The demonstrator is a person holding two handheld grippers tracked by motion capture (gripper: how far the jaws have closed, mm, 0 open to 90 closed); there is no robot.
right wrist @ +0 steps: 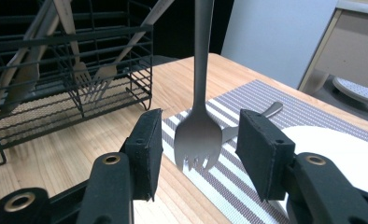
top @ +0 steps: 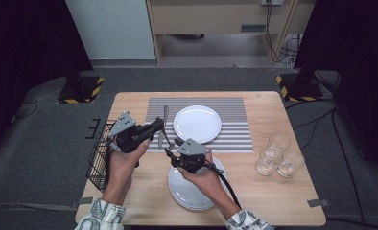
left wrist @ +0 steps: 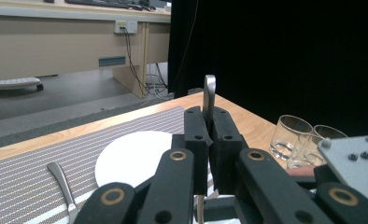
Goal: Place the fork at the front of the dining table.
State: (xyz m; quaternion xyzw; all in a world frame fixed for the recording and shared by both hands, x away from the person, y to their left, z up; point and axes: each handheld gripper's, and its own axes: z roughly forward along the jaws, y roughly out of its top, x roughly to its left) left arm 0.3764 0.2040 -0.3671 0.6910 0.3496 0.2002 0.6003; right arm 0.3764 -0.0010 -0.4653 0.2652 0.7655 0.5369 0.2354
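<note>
A metal fork (right wrist: pixel 198 140) hangs upright with its tines down over the striped placemat (top: pixel 235 136). My left gripper (left wrist: pixel 209 126) is shut on its handle (left wrist: pixel 209 91), whose end sticks out past the jaws. In the high view the left gripper (top: pixel 154 127) is at the mat's left edge. My right gripper (top: pixel 170 152) is just in front of it. In the right gripper view the right gripper (right wrist: pixel 201 128) is open, with the fork's head between its pads and touching neither. A second utensil (right wrist: pixel 266 111) lies flat on the mat behind it.
A white plate (top: pixel 197 123) lies on the placemat. A stack of plates (top: pixel 189 194) sits under my right hand near the front edge. Three glasses (top: pixel 278 155) stand at the right. A black wire basket (top: pixel 98 160) holding cutlery sits at the table's left edge.
</note>
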